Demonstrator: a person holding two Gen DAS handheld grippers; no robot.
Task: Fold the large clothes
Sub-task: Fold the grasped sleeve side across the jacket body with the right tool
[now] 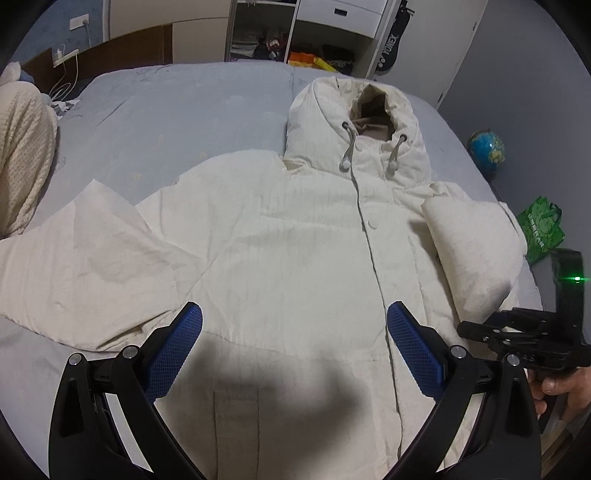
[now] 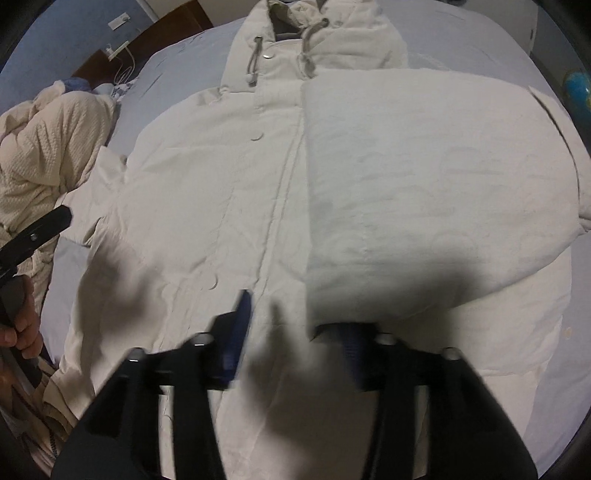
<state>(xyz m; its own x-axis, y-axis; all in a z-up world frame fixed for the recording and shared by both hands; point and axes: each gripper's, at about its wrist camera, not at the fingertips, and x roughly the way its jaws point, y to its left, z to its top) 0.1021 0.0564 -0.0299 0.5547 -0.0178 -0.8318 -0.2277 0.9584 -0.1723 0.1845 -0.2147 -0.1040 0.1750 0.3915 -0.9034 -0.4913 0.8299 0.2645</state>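
A: Jacket [image 1: 295,236], cream, hooded, padded; lies front-up and buttoned on the pale blue bed [image 1: 177,110], hood [image 1: 354,125] toward the far edge.

B: Sleeves?

A: Left-side sleeve [image 1: 85,251] spread outward over the bedding. Right-side sleeve [image 2: 424,192] folded inward across the chest, its cuff end near the front placket.

B: Left gripper [image 1: 294,347]?

A: Blue-padded fingers wide apart, above the lower front panel, holding nothing.

B: Right gripper [image 2: 291,332]?

A: Blurred. Fingers spread; one blue pad [image 2: 240,325] shows beside the placket, the other sits partly under the folded sleeve's edge. Whether it grips cloth, I cannot tell.

B: Other items?

A: Cream knitted blanket [image 1: 22,155] at the bed's left; globe [image 1: 487,151] and green bag [image 1: 543,229] on the floor to the right; shelving [image 1: 295,33] beyond the bed.
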